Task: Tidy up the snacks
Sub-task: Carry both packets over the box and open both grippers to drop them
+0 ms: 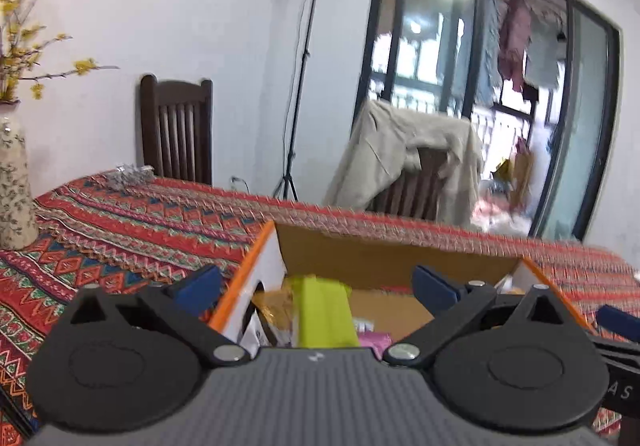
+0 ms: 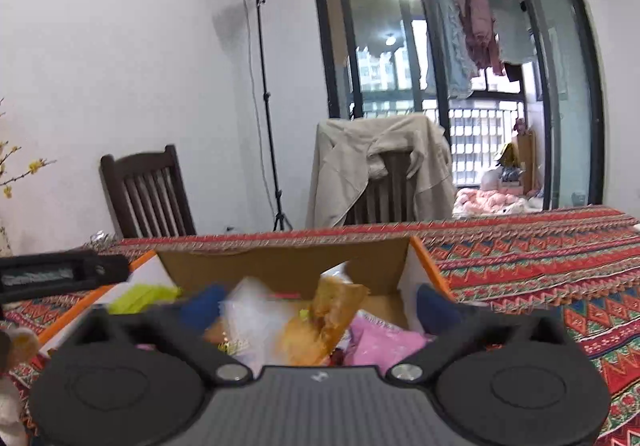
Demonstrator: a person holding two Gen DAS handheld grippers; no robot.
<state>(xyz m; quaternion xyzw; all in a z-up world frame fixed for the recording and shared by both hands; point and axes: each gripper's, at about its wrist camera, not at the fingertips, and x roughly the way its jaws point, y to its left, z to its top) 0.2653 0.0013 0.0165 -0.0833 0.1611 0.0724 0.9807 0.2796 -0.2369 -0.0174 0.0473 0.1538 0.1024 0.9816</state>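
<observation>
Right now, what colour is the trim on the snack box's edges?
Orange, running along the edges of the cardboard box; inside walls are plain brown. Clearest in the left wrist view.

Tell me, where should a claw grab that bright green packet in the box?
Probably by its upper edge, coming from above. The green packet stands tilted among other snacks inside the cardboard box, whose walls block its sides. The open left claw already hangs over it.
</observation>
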